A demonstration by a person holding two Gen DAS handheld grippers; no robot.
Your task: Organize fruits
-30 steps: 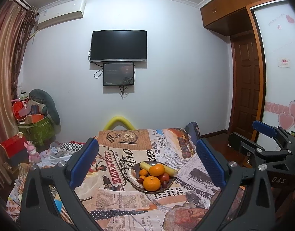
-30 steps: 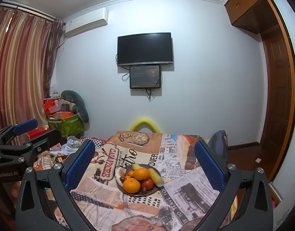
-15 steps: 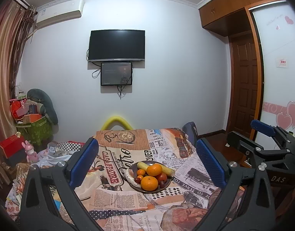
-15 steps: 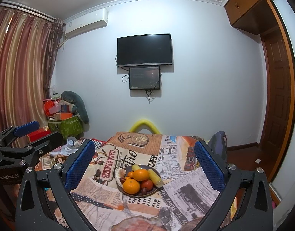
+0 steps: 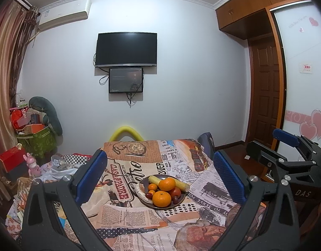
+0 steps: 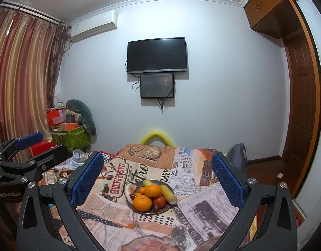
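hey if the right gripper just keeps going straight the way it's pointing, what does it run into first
Probably the plate of fruit: the open right gripper frames it, with the nearest orange foremost. Depth is unclear; a level path might pass above it.

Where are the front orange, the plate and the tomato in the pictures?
front orange [image 6: 142, 203]: right wrist view, middle of its peel.
plate [image 5: 180, 201]: left wrist view, bare dark rim at the right front.
tomato [image 6: 159, 200]: right wrist view, its red top, right of the front orange.

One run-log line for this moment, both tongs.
left tongs: open, empty | right tongs: open, empty | plate: fruit piled on it, untouched | stage: above table, no grasp yet
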